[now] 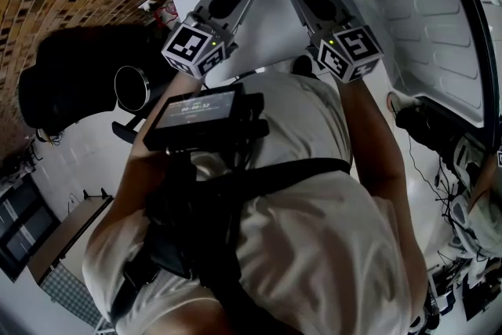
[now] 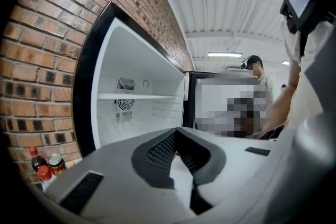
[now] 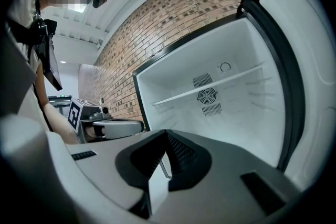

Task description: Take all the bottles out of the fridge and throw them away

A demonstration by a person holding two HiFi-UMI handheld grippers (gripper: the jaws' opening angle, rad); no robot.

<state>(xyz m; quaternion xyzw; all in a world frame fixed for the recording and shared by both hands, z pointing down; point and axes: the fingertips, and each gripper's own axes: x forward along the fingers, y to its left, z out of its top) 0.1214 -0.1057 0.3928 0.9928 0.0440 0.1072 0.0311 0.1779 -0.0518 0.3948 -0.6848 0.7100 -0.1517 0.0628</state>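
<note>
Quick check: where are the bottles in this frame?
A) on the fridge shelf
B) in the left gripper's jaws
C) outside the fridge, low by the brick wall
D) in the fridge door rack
C: in the left gripper view the bottles sit low against the brick wall, left of the open fridge, and the left gripper is shut on nothing.

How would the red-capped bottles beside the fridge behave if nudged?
The bottles seem upright with narrow capped necks, so they are probably tippy and apt to roll once down. They stand crowded together by the brick wall, so pushing one would likely knock its neighbours.
</note>
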